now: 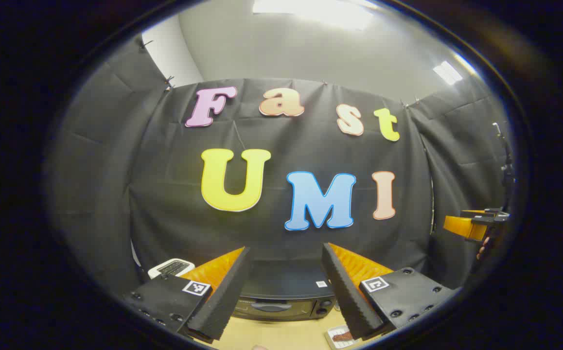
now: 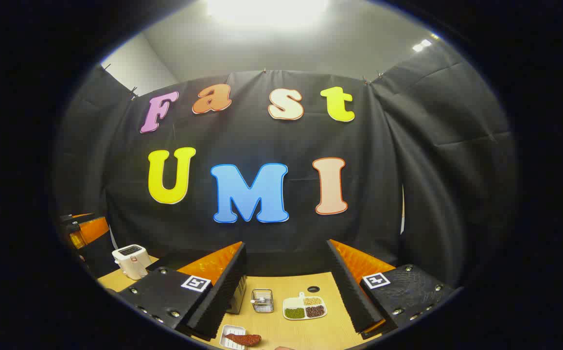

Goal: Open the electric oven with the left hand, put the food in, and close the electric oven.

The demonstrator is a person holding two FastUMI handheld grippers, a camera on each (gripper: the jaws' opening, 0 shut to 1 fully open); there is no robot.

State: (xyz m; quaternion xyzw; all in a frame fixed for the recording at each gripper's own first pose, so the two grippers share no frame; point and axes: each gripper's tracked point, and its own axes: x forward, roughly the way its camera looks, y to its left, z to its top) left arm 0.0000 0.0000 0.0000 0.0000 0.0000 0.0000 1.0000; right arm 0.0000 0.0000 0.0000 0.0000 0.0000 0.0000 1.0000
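Both claws hang high over the table (image 2: pixel 286 335), fingers apart and holding nothing. Past the left gripper (image 1: pixel 286 291), the oven (image 1: pixel 281 304) sits shut at the far side, a toaster (image 1: pixel 170 267) to its left. Under the right gripper (image 2: pixel 286 291), the food (image 2: pixel 243 339) lies on a small tray (image 2: pixel 228 342) near the front, with a wire basket (image 2: pixel 262 300) and a divided dish (image 2: pixel 304 307) farther back.
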